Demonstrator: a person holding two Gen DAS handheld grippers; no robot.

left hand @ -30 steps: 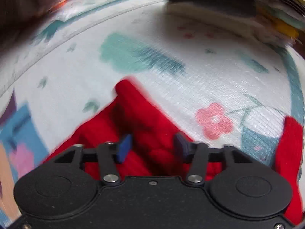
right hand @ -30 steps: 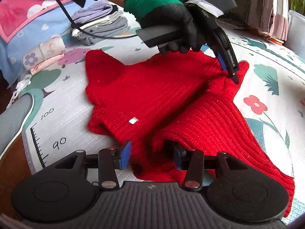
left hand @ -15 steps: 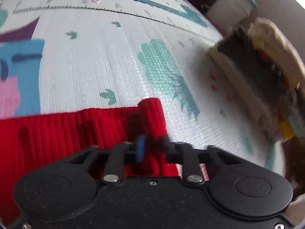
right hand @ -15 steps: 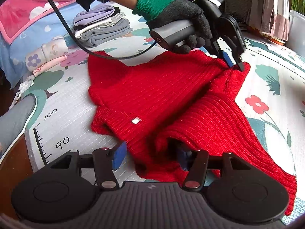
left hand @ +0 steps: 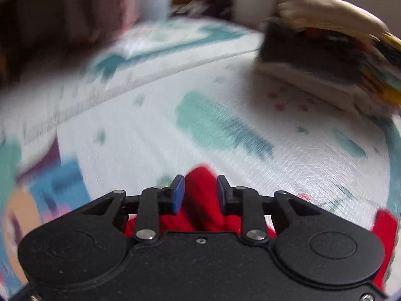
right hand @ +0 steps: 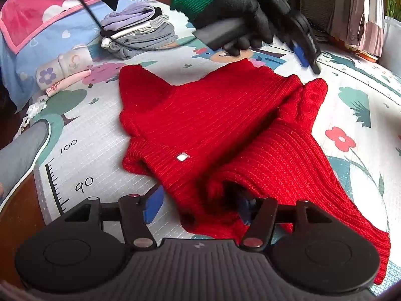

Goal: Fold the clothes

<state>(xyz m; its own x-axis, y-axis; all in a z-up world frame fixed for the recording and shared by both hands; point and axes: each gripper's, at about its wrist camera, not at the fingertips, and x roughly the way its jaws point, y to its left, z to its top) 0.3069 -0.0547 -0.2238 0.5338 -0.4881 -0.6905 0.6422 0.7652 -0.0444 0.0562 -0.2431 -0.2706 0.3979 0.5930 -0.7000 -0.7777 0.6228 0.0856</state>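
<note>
**mat_watcher:** ok so the right gripper (right hand: pixel 198 207) sits low at the near hem of the red sweater (right hand: pixel 225 130). Its jaws have just been opening, and they stand apart now. One blue pad is over bare mat, the other is tucked against the folded hem, with a hem corner loosely between them, not squeezed.

**foldnerd:** and the left gripper (right hand: pixel 307 59)?

**mat_watcher:** It's up past the sweater's far edge, held by a black-gloved hand (right hand: pixel 233 22) with a green cuff. Its jaws have just been opening too. In its own blurry view there's a red cuff end (left hand: pixel 200 188) showing between the pads, but from the right view the fingertips hang clear above the folded sleeve tip, so it looks let go.

**foldnerd:** where's the sweater itself?

**mat_watcher:** Flat in the middle of the printed play mat (right hand: pixel 105 135), right sleeve folded over the body.

**foldnerd:** room around it?

**mat_watcher:** Open mat left of the sweater by the ruler marks, and right of it around the red flower. Beyond its far-left corner there's a grey-and-lilac folded stack (right hand: pixel 140 30) and a small pink roll (right hand: pixel 65 69), both well apart from it. Another clothes pile (left hand: pixel 333 57) sits beyond the sleeve tip.
</note>
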